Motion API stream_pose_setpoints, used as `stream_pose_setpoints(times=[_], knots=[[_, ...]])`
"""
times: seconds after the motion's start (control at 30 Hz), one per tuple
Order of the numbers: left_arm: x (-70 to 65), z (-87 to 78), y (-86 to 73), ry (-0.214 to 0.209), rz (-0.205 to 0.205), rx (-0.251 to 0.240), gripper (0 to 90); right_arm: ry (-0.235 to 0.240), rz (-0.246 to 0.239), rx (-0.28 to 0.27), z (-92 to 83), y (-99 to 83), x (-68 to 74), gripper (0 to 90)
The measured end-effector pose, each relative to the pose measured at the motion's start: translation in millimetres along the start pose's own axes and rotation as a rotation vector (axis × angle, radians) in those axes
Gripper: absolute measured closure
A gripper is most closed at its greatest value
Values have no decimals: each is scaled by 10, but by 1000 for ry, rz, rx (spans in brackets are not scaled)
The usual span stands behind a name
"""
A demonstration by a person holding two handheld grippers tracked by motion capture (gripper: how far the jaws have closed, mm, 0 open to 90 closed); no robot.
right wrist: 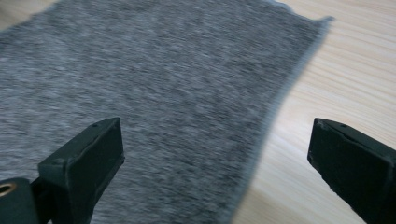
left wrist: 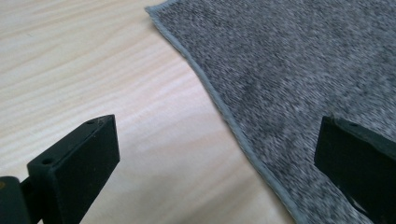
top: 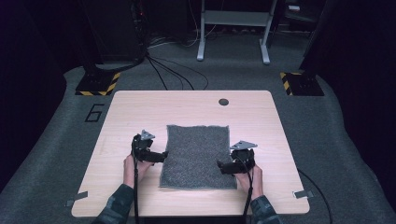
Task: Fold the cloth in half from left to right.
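Grey and speckled, the towel (top: 197, 156) lies flat in the middle of the pale wooden table (top: 140, 107), its near hem close to the person's edge and its far hem short of the small dark grommet hole (top: 223, 101). The left gripper (top: 161, 156) sits just beside the cloth's left edge, and in the left gripper view (left wrist: 215, 154) its jaws stand wide apart with that stitched border running between them and nothing pinched. The right gripper (top: 223, 166) is at the right edge, its tips over the cloth; in the right gripper view (right wrist: 215, 154) its jaws too are spread, straddling the hem and gripping nothing. The work in hand looks like taking hold of both side edges, probably to fold or lift the cloth. To do it well, each gripper should come down until one jaw slides under the hem and the other rests on top, then close firmly on the border itself. Matching points on both sides would keep the towel square; a shallow bite risks the fabric slipping out.
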State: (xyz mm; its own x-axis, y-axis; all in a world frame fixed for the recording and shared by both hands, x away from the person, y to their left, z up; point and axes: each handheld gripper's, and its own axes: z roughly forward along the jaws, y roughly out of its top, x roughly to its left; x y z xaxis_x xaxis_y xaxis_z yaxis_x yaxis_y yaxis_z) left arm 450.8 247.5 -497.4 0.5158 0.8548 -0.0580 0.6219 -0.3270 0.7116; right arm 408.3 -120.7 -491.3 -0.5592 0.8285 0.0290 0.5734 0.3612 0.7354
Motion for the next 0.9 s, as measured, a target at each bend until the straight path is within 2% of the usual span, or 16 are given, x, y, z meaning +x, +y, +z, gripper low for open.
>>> stream_pose_setpoints(times=[0.03, 0.13, 0.17, 0.2, 0.27, 0.3, 0.37, 0.47, 0.53, 0.67, 0.73, 0.77, 0.8, 0.83, 0.9], knots=[[36, 12, 23, -6, -8, 12, 0, 7, -14, 2, 8, 17, 39, 31], [147, 51, 80, -27, -52, -5, 0, 26, -30, 15, 59, 66, 193, 28], [184, 69, 108, -40, -69, -8, 0, 37, -50, 20, 71, 80, 234, 26], [203, 76, 123, -38, -74, -14, 0, 45, -52, 21, 93, 95, 302, 12], [236, 92, 170, -44, -72, 7, 0, 58, -61, 23, 116, 116, 395, 12], [243, 118, 197, -48, -84, 11, 0, 69, -81, 28, 123, 122, 421, 8], [269, 151, 225, -41, -76, 3, 0, 83, -98, 19, 157, 145, 527, 1], [299, 214, 267, -73, -109, -13, 0, 104, -122, 6, 192, 174, 646, 0], [319, 252, 301, -59, -77, -16, 0, 132, -153, 7, 216, 192, 713, 0], [336, 329, 411, -71, -62, 27, 0, 182, -180, 30, 295, 234, 879, 0], [326, 375, 470, -79, -68, 47, 0, 206, -193, 42, 333, 257, 967, 0], [319, 398, 495, -82, -84, 44, 0, 217, -189, 61, 345, 268, 1021, 0], [326, 412, 520, -79, -68, 49, 0, 228, -203, 67, 365, 280, 1064, 0], [335, 429, 541, -64, -46, 50, 10, 233, -197, 75, 374, 288, 1115, 0], [347, 459, 579, -73, -50, 62, 34, 244, -218, 76, 398, 304, 1209, 0]])
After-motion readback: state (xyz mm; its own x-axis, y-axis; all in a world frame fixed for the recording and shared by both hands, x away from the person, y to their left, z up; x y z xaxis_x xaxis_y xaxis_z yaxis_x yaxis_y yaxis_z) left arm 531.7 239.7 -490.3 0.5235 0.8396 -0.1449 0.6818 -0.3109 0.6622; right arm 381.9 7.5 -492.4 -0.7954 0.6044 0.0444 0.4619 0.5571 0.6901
